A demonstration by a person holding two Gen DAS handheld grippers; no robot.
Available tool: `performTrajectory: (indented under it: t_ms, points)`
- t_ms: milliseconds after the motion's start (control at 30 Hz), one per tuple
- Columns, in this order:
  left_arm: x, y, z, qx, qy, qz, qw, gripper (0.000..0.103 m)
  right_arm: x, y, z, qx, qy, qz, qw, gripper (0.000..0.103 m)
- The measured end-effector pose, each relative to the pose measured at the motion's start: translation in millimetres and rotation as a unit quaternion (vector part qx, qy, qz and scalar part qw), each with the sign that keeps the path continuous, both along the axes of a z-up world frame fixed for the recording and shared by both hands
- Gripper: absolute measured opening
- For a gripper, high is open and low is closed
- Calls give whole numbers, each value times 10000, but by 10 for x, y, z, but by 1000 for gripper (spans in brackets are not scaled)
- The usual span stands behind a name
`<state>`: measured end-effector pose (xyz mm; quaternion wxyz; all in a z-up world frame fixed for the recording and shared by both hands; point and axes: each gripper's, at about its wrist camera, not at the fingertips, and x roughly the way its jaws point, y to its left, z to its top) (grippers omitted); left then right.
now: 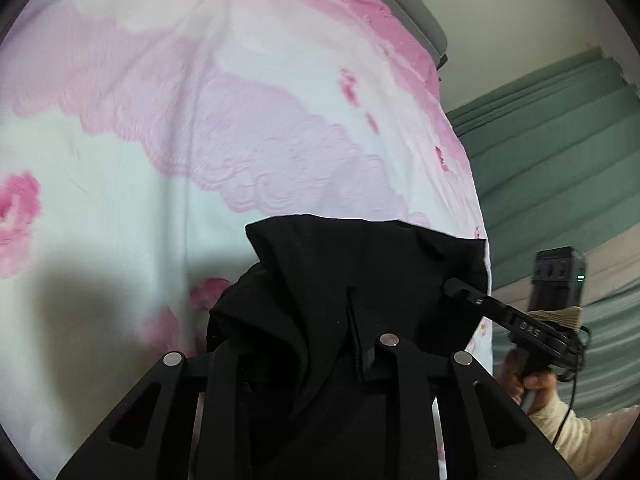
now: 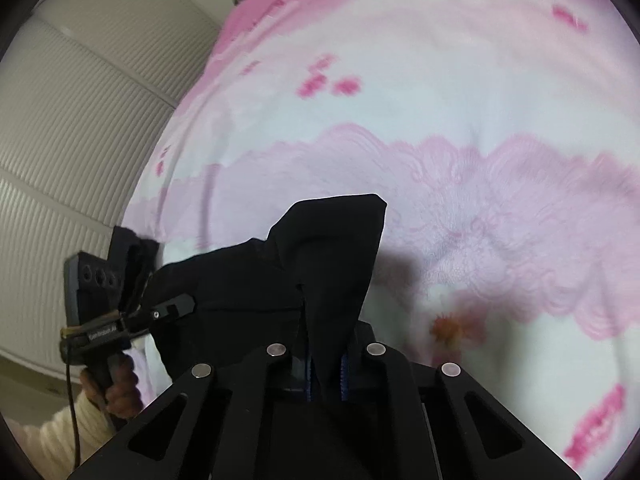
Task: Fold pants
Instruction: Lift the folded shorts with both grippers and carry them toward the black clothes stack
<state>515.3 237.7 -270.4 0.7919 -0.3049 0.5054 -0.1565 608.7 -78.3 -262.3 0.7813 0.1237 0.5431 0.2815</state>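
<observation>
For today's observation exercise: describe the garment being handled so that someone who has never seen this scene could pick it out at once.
Start from the wide bedspread, white with pink floral and lace-like print, that fills both views. Held up over it, bunched between the left gripper and the right gripper, are the black pants. They are the only dark, plain cloth against that pale pattern.

Left hand-held gripper clamps black pants above pink bedsheet.

Bed w/ pink-white floral sheet; black pants bunched above it, contact w/ sheet unclear.
</observation>
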Motion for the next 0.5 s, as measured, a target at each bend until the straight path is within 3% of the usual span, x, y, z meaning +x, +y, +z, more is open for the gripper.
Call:
performTrajectory:
  t_ms: [167, 333, 500]
  points:
    - [-420, -110, 560, 360, -369, 123, 9986, 25, -352, -84, 535, -282, -539, 111, 9981, 9]
    - [-952, -274, 1129, 587, -795, 328, 9946, 25, -758, -342, 1071, -65, -862, 23, 9963, 9]
    - [-1392, -467, 1583, 774, -1048, 727, 9888, 25, -1143, -303, 1518, 78, -1171, 185, 9929, 9]
